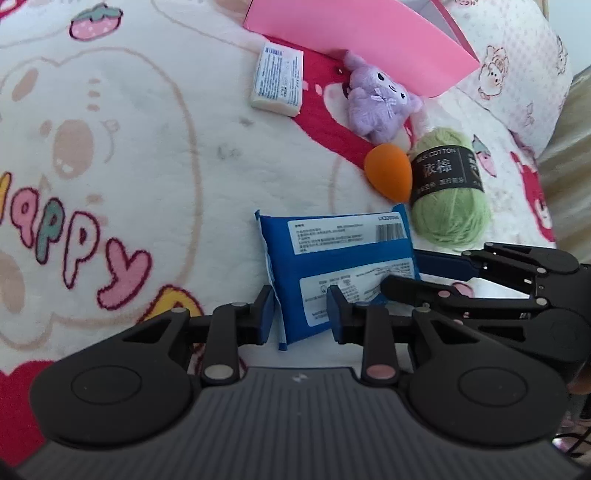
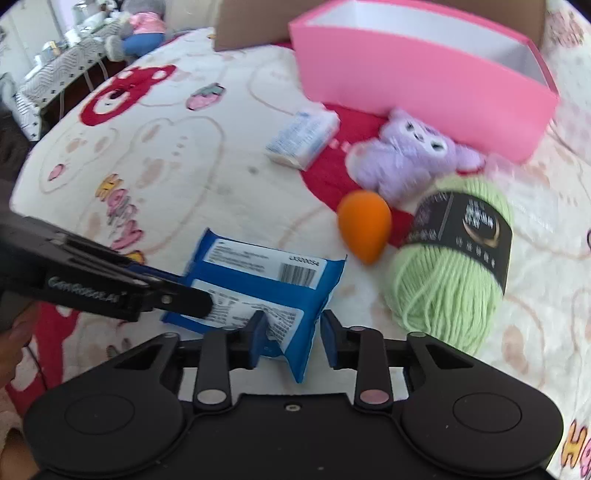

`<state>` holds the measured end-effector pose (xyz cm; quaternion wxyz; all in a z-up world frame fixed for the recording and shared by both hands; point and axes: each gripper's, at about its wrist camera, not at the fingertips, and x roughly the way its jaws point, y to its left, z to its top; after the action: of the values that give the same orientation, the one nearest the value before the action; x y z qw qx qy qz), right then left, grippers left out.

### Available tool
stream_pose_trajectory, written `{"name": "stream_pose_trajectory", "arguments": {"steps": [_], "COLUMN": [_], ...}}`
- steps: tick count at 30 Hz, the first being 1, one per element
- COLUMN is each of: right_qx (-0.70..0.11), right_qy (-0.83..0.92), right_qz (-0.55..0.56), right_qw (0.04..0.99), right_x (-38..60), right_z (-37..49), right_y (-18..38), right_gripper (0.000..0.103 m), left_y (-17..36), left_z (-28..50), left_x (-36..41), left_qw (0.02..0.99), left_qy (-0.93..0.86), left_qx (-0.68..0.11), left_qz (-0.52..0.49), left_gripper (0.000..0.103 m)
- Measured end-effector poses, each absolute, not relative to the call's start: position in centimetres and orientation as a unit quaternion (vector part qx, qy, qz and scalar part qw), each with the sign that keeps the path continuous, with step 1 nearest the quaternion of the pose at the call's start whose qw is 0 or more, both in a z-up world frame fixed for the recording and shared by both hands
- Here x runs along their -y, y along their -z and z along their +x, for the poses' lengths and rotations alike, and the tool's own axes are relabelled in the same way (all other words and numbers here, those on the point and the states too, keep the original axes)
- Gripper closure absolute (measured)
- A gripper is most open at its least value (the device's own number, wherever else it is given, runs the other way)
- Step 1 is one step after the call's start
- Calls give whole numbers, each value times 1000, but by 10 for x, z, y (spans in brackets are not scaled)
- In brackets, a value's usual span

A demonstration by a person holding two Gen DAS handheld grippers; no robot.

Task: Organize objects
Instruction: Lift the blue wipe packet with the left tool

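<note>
A blue packet (image 1: 332, 258) (image 2: 266, 269) with white printed labels lies on the patterned blanket, its near end raised. My left gripper (image 1: 300, 314) is shut on the near edge of it. My right gripper (image 2: 291, 332) is shut on another corner of the same packet, and shows from the side in the left wrist view (image 1: 400, 271). Just behind lie an orange egg-shaped sponge (image 1: 388, 175) (image 2: 364, 225), a green yarn ball (image 1: 450, 214) (image 2: 443, 288), a purple plush toy (image 1: 376, 99) (image 2: 406, 155) and a small white wrapped pack (image 1: 277, 79) (image 2: 303, 138). An open pink box (image 1: 351, 33) (image 2: 424, 81) stands at the back.
The cartoon-print blanket (image 1: 110, 147) spreads wide to the left. Behind the pink box stands a brown cardboard box (image 2: 251, 22). Far left, past the blanket's edge, are a covered table (image 2: 55, 74) and a large soft toy (image 2: 140, 26).
</note>
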<state>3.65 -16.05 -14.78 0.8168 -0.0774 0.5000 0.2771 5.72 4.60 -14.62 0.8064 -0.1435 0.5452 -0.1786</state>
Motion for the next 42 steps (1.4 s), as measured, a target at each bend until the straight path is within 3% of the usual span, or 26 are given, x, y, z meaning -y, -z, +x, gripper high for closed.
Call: {"name": "stream_pose_trajectory", "arguments": {"steps": [5,7,16,19,21,23,28,33,42], "right_qx": [-518,-511,-481,-472,-466,-469,-474,-471,-451], "right_qy": [-269,-279,-287,-282,-276,-295,-316,-318,-325], "right_qz": [-54,-43,-95,-103,-89,-60,-36,-41,-64], "right_qw": [810,812,823,829,836,830,821,821,829], "right_x": [166,168,160,163,168,174,175,171,176], "right_z": [34,31,25,28,31,34,40,44,34], "right_y": [158,158,159,156,153,151,154,155,130], "right_gripper": [62,73,74,67,52,45,42,65,67], "left_y": [145,143,137,137,138,139,139,136,102], "left_z": [52,51,46,47,47,47,47,49,46], "left_x": [-39,-38,-22,-22,-24,-25,-26,-27,-8], "left_qw": [821,823,834,832,830,830,829,830,838], "left_qy": [162,161,132,128,123,118,105,96,90], "left_qx": [-532,-528,-522,-523,-526,-527,-528,-525,-520], "left_qz": [-132,-132,-126,-133,-136,-139,-153,-162,-136], "left_gripper": [73,73,73,72,71,71,70,71,70]}}
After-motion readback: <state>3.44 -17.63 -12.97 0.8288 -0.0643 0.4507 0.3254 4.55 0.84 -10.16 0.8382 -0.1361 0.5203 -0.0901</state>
